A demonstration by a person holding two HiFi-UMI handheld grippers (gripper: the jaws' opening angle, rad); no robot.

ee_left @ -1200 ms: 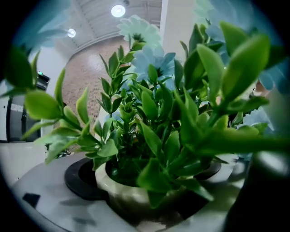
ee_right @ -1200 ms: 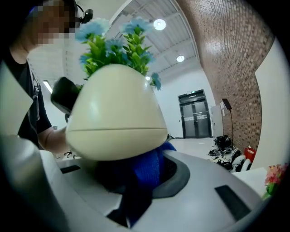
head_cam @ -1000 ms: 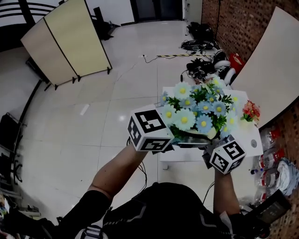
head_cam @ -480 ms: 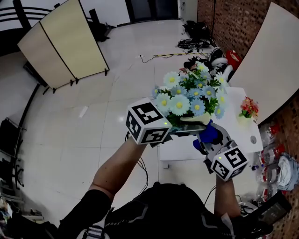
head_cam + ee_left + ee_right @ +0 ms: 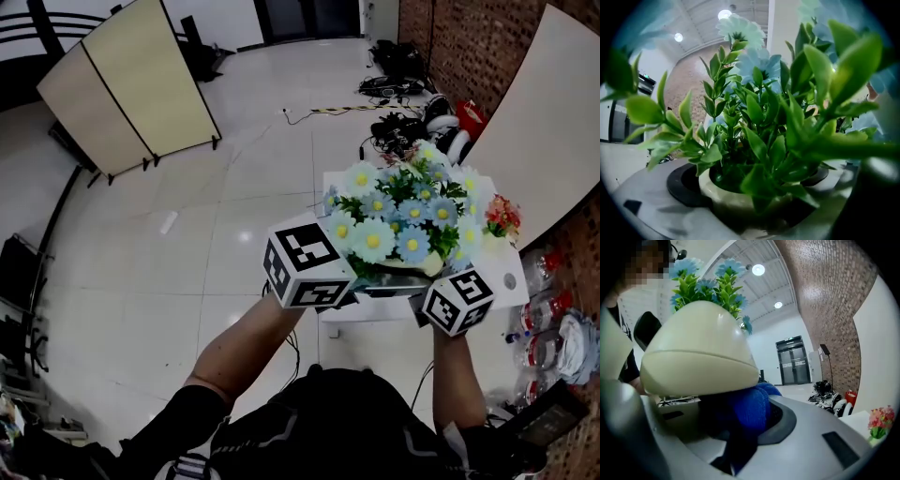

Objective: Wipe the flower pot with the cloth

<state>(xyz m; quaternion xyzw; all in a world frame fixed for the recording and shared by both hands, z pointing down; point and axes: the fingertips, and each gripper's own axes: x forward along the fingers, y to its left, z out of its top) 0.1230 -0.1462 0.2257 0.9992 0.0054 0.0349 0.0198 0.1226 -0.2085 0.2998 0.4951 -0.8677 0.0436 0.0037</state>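
The left gripper [image 5: 754,211] has its jaws clamped on the rim of the flower pot [image 5: 696,350], holding it in the air above the white desk [image 5: 511,281], with the blue and white flowers [image 5: 403,211] spreading out over both grippers in the head view. Half a second ago the pot was further to the left and the right gripper [image 5: 736,441] hung lower, apart from it, with the blue cloth [image 5: 747,408] plain to see from above. Now the pot has swung back over the desk and the right gripper has come up close under the blooms, so the cloth is hidden from the head view. In the right gripper view the jaws are closed on the bunched cloth, which presses against the lower curve of the cream pot. That looks like a wiping stroke under way on the pot's lower side, though how much of the surface has been covered cannot be judged.
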